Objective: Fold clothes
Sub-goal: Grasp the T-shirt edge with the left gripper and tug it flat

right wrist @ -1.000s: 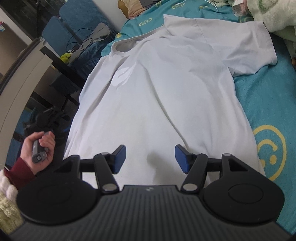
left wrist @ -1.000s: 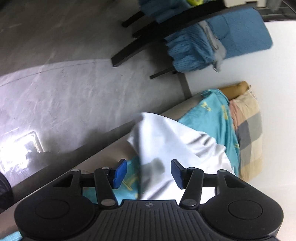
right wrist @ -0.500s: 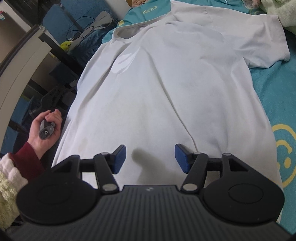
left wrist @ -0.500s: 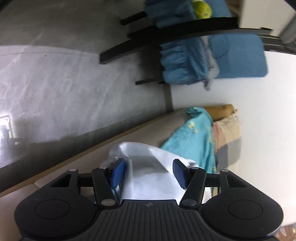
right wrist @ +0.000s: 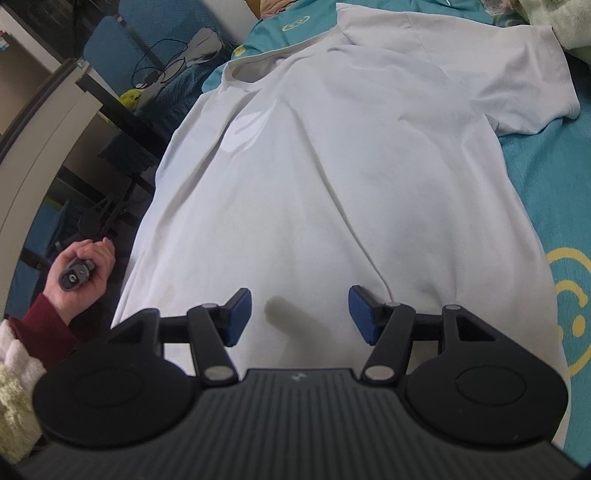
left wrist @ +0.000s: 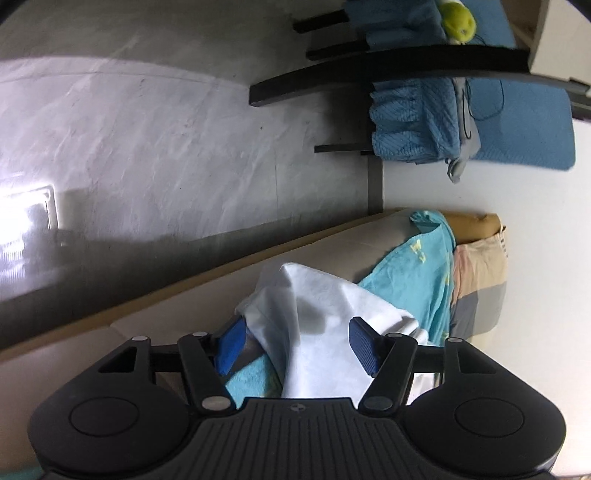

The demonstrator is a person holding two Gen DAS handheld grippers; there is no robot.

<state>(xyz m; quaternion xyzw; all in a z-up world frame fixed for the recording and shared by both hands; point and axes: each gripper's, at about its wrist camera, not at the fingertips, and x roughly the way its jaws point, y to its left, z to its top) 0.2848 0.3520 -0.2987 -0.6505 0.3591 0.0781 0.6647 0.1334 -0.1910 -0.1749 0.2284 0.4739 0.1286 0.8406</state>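
Observation:
A white T-shirt (right wrist: 332, 166) lies flat, front up, on a teal bedsheet (right wrist: 546, 177), collar at the far end. My right gripper (right wrist: 301, 315) hovers open over the shirt's lower part, nothing between its pads. At the shirt's left edge a person's hand (right wrist: 86, 266) grips a handle. In the left wrist view the shirt's side edge (left wrist: 317, 295) drapes over the bed's edge. My left gripper (left wrist: 297, 345) straddles that fold and its jaws are opening. The cloth lies between the blue pads (left wrist: 231, 345), and they do not press on it.
Grey floor (left wrist: 147, 129) runs along the bed's side. A blue padded chair (left wrist: 517, 129) and a black desk edge (left wrist: 369, 70) stand beyond the bed's head. A checked pillow (left wrist: 480, 273) lies by the wall. A fluffy green blanket (right wrist: 554, 22) sits at the far right.
The left gripper has sunk toward the bed's side and rolled, so the shirt's edge now hangs between wider-set pads. The hand has slid nearer along the shirt's edge. The right gripper has barely shifted.

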